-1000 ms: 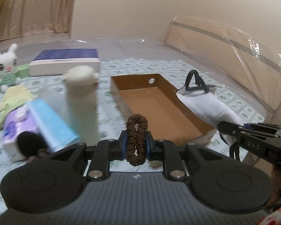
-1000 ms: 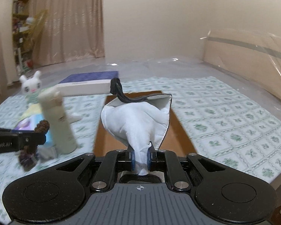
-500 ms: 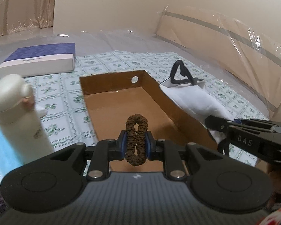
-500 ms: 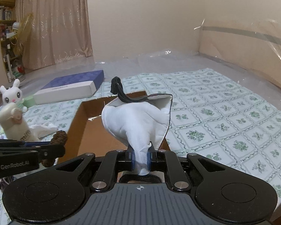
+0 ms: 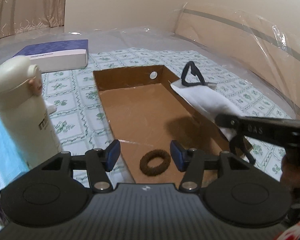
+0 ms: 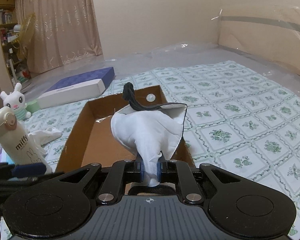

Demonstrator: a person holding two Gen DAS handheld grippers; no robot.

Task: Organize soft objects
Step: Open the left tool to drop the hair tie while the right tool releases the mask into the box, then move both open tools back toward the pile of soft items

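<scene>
A green-and-white floral quilt under clear plastic sheeting covers the surface, in a beige-walled room with tan curtains, and on it lies a shallow brown cardboard box. A second ago the left gripper pinched the brown fabric scrunchie; its jaws have just been opening and now stand apart, the scrunchie lying free on the box's near floor, while the right gripper stays clamped on the white cloth pouch with black cord over the box's right wall. Only the right view shows the white plush rabbit at far left and a bookshelf beyond it.
</scene>
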